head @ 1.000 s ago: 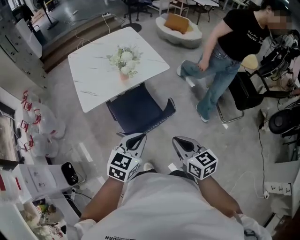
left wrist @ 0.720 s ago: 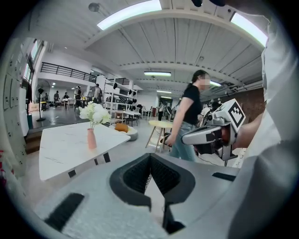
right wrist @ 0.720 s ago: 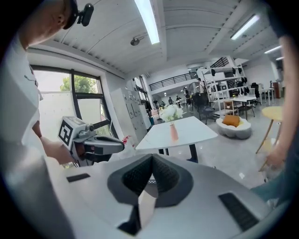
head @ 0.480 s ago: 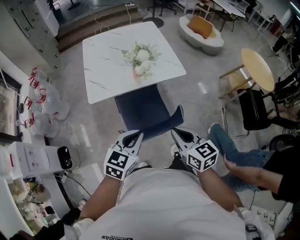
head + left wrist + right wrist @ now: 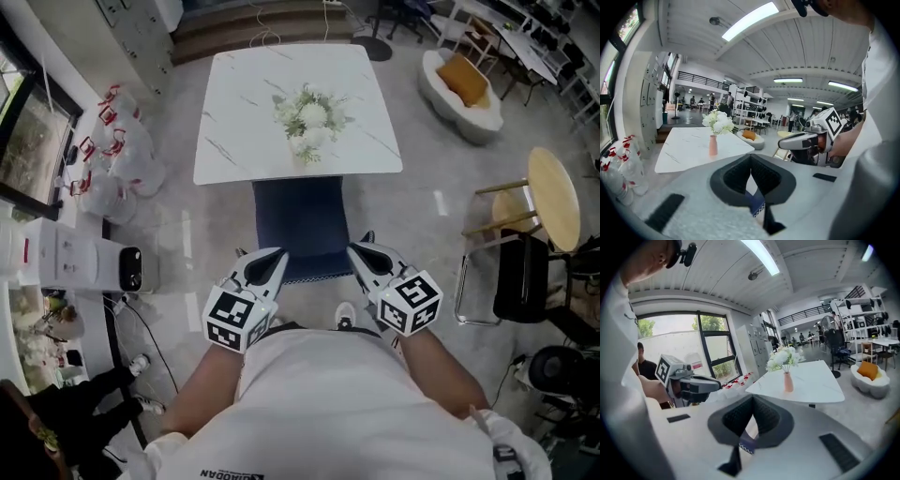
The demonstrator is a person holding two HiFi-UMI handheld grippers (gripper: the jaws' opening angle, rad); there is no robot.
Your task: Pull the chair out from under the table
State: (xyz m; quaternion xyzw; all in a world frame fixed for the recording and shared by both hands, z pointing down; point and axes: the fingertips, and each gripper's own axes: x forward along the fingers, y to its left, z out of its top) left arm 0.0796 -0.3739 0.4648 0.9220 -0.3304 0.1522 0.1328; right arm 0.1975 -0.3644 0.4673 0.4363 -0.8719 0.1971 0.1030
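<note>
- While both pairs of jaws are pressed together, the left gripper (image 5: 274,257) and right gripper (image 5: 357,250) hang over the near back edge of the blue chair (image 5: 302,220).
- Its seat sits partly under the near edge of the white table (image 5: 244,112).
- Flowers (image 5: 309,117) stand on the table.

One white marble table (image 5: 234,141) fills the upper middle, carrying one vase of white flowers (image 5: 309,117). One dark blue chair (image 5: 300,220) sits just below it. There are two tools at lower centre, the left tool (image 5: 275,256) and the right tool (image 5: 357,250). The right edge shows one round wooden table (image 5: 553,192) and one black chair (image 5: 520,281). One white lounge seat (image 5: 480,124) with one orange cushion (image 5: 466,80) lies upper right. The red-handled white bags (image 5: 122,155) at upper left are bunched, so their number cannot be told.
</note>
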